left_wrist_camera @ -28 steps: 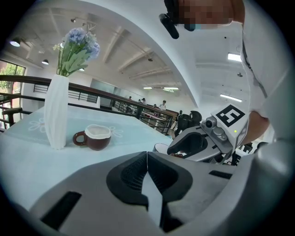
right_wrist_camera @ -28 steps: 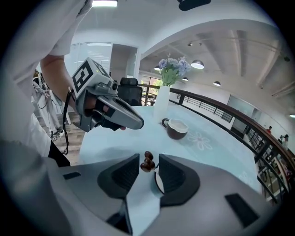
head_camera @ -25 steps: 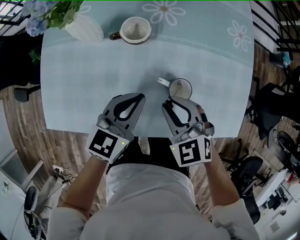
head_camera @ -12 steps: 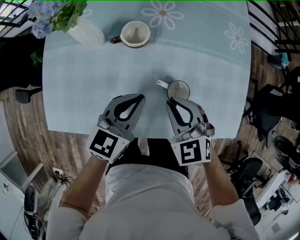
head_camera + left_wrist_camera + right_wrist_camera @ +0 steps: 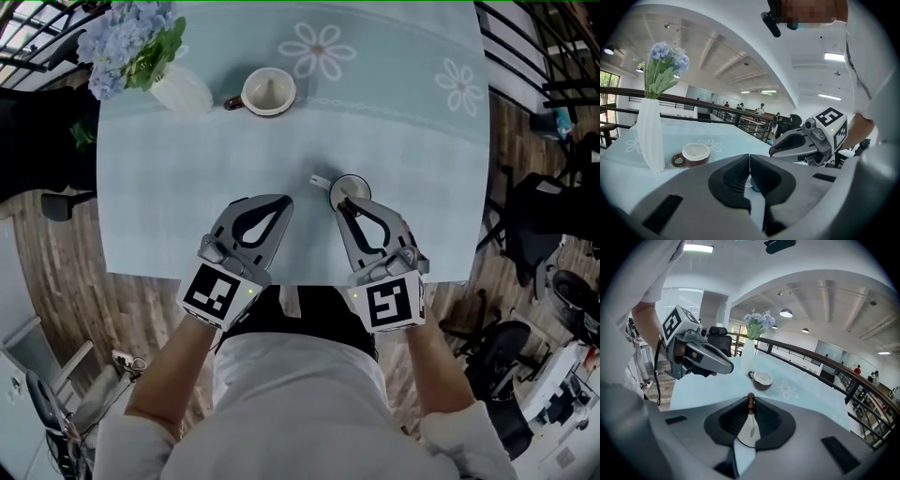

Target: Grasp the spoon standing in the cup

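Observation:
A small white cup (image 5: 352,185) with a dark rim stands on the pale blue tablecloth (image 5: 412,159), near the front edge. My right gripper (image 5: 344,202) hovers over its near side. In the right gripper view the spoon (image 5: 750,402) stands upright, its brown knobbed handle top between the right gripper (image 5: 750,405) jaw tips. The jaws are closing and the pads touch the handle. The spoon's thin shaft runs down into the cup (image 5: 746,446). My left gripper (image 5: 285,201) is shut and empty, to the cup's left; its jaws (image 5: 749,165) meet.
A brown mug (image 5: 268,91) with a white inside sits at the far side of the table. A white vase (image 5: 184,90) of blue flowers (image 5: 127,45) stands at the far left. Railings and chairs surround the table; the front edge (image 5: 309,281) is under my grippers.
The right gripper's jaws have narrowed over the cup and now cover more of it. The left gripper has stayed put. The whole view has shifted slightly.

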A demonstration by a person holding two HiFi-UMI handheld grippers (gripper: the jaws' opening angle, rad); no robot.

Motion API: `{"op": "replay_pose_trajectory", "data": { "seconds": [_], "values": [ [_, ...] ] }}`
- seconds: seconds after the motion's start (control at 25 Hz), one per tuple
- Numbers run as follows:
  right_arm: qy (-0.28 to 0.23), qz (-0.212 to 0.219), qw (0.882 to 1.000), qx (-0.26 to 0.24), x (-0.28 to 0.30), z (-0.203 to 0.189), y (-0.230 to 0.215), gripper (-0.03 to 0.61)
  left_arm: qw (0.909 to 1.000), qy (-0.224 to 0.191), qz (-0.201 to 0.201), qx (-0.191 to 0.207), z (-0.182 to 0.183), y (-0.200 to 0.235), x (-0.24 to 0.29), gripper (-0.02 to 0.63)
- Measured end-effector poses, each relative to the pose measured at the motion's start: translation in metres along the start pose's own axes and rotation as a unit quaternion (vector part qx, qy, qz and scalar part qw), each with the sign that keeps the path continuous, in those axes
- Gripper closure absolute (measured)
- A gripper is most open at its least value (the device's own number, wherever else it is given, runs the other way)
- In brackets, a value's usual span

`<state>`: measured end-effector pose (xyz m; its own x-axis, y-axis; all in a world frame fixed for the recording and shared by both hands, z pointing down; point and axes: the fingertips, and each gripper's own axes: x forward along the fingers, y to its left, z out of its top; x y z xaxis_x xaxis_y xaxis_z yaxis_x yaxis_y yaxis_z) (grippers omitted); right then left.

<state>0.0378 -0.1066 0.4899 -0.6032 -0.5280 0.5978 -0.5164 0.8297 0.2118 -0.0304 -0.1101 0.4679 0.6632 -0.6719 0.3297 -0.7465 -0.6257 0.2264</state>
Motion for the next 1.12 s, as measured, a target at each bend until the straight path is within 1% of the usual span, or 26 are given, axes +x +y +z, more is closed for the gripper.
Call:
{"op": "replay_pose_trajectory", "data": {
  "seconds": [0.36, 0.84, 1.0, 1.12],
  "values": [
    [-0.022, -0.016, 1.0, 0.012, -0.019, 0.025, -0.017, 0.526, 0.9995, -0.018, -0.006, 0.026, 0.035, -0.003, -0.001, 0.594],
    [-0.056, -0.056, 0.997, 0.026, -0.05, 0.058, -0.036, 0.526, 0.9973, -0.037, -0.015, 0.062, 0.079, -0.009, -0.005, 0.594],
    [-0.063, -0.068, 0.995, 0.029, -0.059, 0.065, -0.042, 0.526, 0.9962, -0.049, -0.021, 0.069, 0.093, -0.014, -0.006, 0.594],
    [-0.07, -0.077, 0.994, 0.031, -0.065, 0.072, -0.046, 0.526, 0.9958, -0.048, -0.023, 0.074, 0.1, -0.016, -0.007, 0.594]
  ]
}}
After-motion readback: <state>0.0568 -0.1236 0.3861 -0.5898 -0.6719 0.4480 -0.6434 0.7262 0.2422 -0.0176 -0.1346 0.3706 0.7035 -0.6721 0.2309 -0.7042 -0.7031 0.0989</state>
